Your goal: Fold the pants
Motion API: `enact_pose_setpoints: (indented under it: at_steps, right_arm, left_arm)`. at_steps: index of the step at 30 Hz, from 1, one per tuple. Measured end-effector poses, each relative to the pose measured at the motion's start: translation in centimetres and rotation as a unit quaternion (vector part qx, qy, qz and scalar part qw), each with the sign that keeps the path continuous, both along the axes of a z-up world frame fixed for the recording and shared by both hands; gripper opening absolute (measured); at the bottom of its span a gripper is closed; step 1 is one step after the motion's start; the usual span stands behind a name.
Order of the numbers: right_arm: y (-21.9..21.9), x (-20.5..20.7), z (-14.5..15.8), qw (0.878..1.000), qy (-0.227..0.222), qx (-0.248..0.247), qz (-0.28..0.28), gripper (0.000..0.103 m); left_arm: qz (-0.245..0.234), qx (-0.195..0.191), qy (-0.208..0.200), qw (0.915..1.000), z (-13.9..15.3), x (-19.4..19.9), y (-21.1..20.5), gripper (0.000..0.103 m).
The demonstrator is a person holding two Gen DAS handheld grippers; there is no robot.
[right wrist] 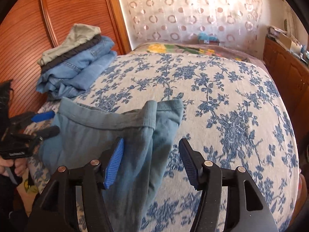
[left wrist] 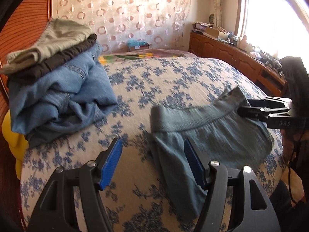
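Grey-blue pants (left wrist: 208,133) lie on the floral bedspread (left wrist: 154,85), waistband toward the far side, legs hanging over the near edge. My left gripper (left wrist: 152,164) is open at the waistband's left corner, with cloth between the pads. My right gripper (right wrist: 151,162) is open over the pants (right wrist: 115,135) at the waistband's right end. In the left wrist view the right gripper (left wrist: 242,109) sits at the waistband's right end. In the right wrist view the left gripper (right wrist: 51,121) is open at the left corner.
A stack of folded clothes (left wrist: 58,71), jeans under dark and beige garments, sits at the bed's far left by the wooden headboard (right wrist: 25,29). A wooden cabinet (left wrist: 231,54) with clutter runs along the right wall. A flowered blanket (right wrist: 183,48) lies at the far end.
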State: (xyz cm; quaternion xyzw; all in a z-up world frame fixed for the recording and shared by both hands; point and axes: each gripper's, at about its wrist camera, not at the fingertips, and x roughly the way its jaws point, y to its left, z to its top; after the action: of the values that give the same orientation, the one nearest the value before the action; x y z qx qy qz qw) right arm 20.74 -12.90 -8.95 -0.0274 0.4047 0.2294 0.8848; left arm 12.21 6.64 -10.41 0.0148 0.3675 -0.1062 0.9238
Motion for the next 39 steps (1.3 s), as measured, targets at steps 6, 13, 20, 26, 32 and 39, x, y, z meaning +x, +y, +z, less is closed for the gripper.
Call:
enact_pose_setpoints:
  at_steps: [6, 13, 20, 26, 32, 39]
  right_arm:
    - [0.2, 1.3, -0.8, 1.0, 0.023, -0.003, -0.002, 0.064]
    - [0.2, 1.4, -0.9, 1.0, 0.028, 0.003, 0.003, 0.065]
    - [0.5, 1.3, -1.0, 0.999, 0.038, 0.026, 0.021, 0.025]
    - [-0.1, -0.1, -0.1, 0.999, 0.02, 0.029, 0.02, 0.012]
    - [0.0, -1.0, -0.3, 1.0, 0.008, 0.0, 0.02, 0.012]
    - [0.3, -1.1, -0.8, 1.0, -0.003, -0.016, 0.016, 0.016]
  left_arm:
    - [0.005, -0.005, 0.026, 0.9996, -0.7, 2.2, 0.3, 0.066]
    - [0.008, -0.014, 0.046, 0.9988, -1.8, 3.1, 0.3, 0.066]
    - [0.002, -0.021, 0.052, 0.9984, -2.2, 3.1, 0.3, 0.066]
    - [-0.01, -0.033, 0.058, 0.9977, -2.0, 3.5, 0.1, 0.063]
    - [-0.018, -0.056, 0.066, 0.9961, -1.7, 3.7, -0.2, 0.049]
    - [-0.022, -0.068, 0.076, 0.9946, -2.1, 3.7, -0.3, 0.04]
